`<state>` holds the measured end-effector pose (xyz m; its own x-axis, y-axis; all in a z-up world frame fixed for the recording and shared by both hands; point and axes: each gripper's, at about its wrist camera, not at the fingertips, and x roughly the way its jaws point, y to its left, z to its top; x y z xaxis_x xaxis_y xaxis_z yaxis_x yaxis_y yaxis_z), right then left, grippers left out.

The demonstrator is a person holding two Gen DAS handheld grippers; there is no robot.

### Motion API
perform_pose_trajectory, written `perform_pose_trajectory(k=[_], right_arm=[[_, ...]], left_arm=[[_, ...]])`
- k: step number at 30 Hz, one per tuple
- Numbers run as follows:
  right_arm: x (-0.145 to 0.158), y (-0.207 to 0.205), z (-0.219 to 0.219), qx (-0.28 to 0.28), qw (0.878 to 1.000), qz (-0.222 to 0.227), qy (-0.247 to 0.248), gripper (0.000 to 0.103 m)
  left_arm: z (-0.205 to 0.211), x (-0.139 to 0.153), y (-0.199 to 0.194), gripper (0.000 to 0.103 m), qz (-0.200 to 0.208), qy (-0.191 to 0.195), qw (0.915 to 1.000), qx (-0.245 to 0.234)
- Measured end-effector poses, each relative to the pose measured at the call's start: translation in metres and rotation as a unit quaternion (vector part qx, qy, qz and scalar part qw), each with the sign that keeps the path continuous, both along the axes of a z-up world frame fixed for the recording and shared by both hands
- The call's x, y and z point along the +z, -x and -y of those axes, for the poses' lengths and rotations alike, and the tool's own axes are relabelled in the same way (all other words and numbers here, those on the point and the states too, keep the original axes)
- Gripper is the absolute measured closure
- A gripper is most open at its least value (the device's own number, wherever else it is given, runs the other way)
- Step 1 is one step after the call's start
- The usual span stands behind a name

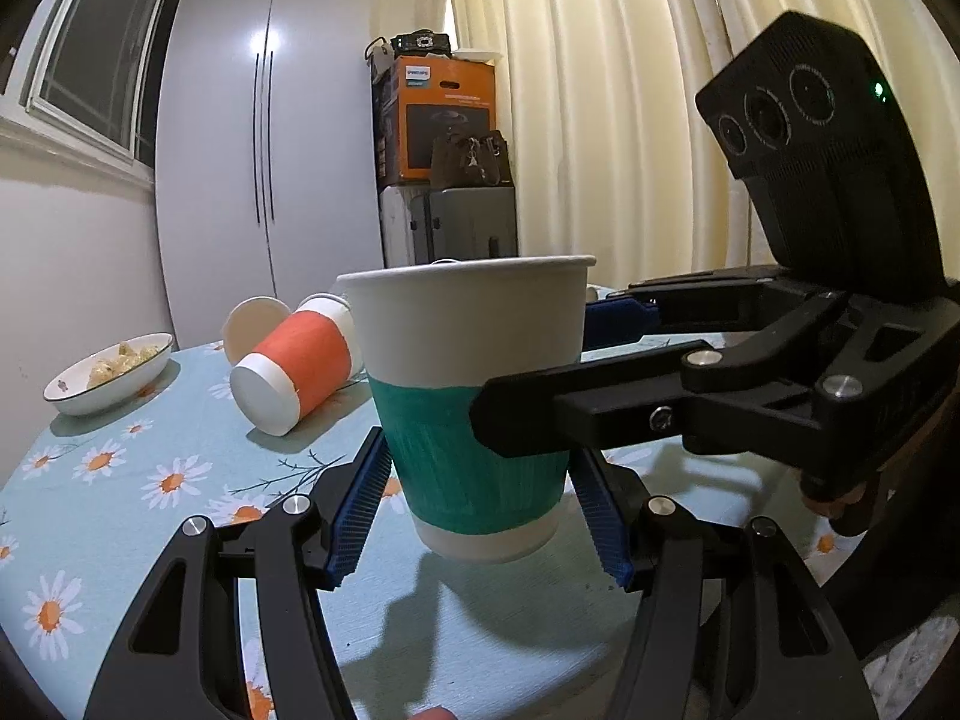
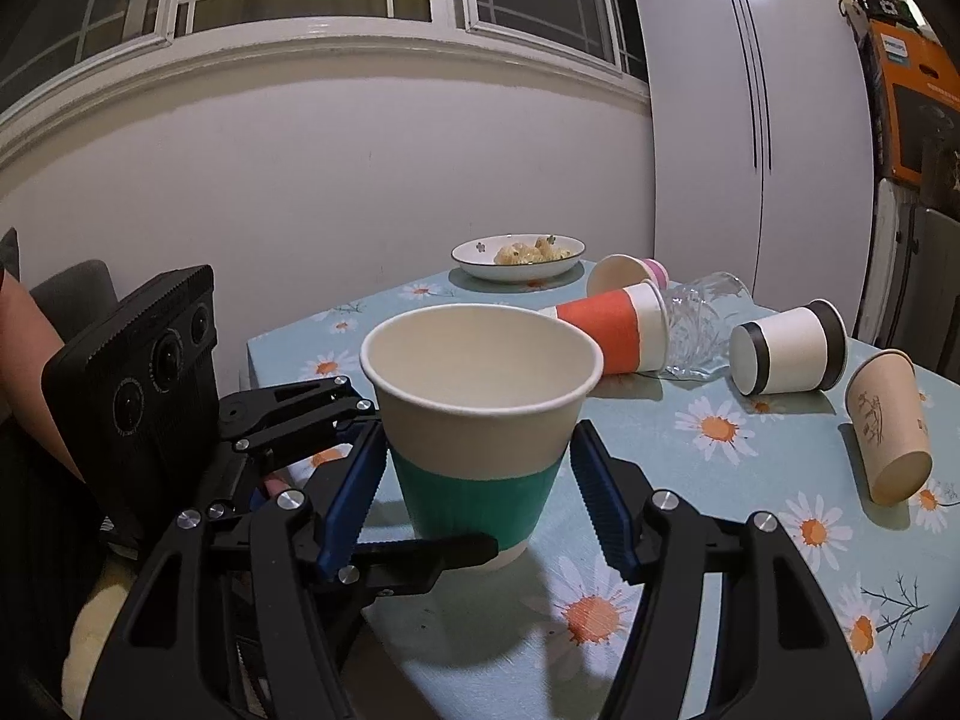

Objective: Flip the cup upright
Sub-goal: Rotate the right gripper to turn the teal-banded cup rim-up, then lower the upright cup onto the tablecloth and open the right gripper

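A paper cup with a green band (image 1: 474,414) stands upright on the floral tablecloth, mouth up; it also shows in the right wrist view (image 2: 480,420). My left gripper (image 1: 480,510) is open, its blue pads on either side of the cup's base with small gaps. My right gripper (image 2: 477,498) is open around the same cup, pads apart from its wall. In the left wrist view the right gripper's black finger (image 1: 600,408) reaches across the cup's right side.
An orange-banded cup (image 2: 612,330) lies on its side behind, with a pink cup (image 2: 624,273), a tipped glass (image 2: 699,324), a black-rimmed cup (image 2: 786,354) and a beige cup (image 2: 888,432) also lying down. A bowl of food (image 2: 516,255) stands at the table's far edge.
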<state>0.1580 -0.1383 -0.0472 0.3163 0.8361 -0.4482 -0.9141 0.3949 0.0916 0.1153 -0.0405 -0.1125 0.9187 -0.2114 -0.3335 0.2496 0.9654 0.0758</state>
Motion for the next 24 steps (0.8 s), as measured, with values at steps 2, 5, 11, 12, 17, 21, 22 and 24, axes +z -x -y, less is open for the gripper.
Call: perform_pose_trajectory(k=[2, 5, 11, 12, 17, 21, 22, 24], right_arm=[[-0.0016, 0.0003, -0.0009, 0.002, 1.0, 0.001, 0.003, 0.04], [-0.0031, 0.0006, -0.0021, 0.003, 1.0, 0.003, 0.006, 0.04], [-0.0018, -0.0007, -0.0019, 0.002, 1.0, 0.001, 0.006, 0.04], [-0.0016, -0.0009, -0.0017, 0.003, 1.0, 0.001, 0.005, 0.04], [-0.0021, -0.0002, -0.0021, 0.005, 1.0, -0.001, 0.009, 0.038], [-0.0016, 0.0008, -0.0039, 0.01, 1.0, -0.003, 0.011, 0.036], [-0.0016, 0.0013, -0.0043, 0.009, 1.0, -0.003, 0.013, 0.036], [-0.0024, 0.0013, -0.0048, 0.009, 1.0, -0.004, 0.014, 0.036]], left_arm=[[0.0012, -0.0021, 0.002, 0.044, 0.004, -0.007, 1.0, 0.004], [0.0019, -0.0049, 0.0035, 0.044, 0.01, -0.013, 0.9998, 0.006], [0.0021, -0.0074, 0.0016, 0.044, 0.014, -0.01, 0.9998, 0.007], [0.0025, -0.0073, 0.0026, 0.044, 0.015, -0.011, 0.9998, 0.007], [0.0049, -0.0091, 0.0045, 0.039, 0.011, -0.012, 0.9998, 0.008], [0.0074, -0.0077, 0.0051, 0.033, 0.01, -0.011, 0.9999, 0.001], [0.0076, -0.0078, 0.0048, 0.033, 0.009, -0.011, 0.9999, 0.001], [0.0078, -0.0077, 0.0056, 0.033, 0.008, -0.011, 0.9999, 0.0]])
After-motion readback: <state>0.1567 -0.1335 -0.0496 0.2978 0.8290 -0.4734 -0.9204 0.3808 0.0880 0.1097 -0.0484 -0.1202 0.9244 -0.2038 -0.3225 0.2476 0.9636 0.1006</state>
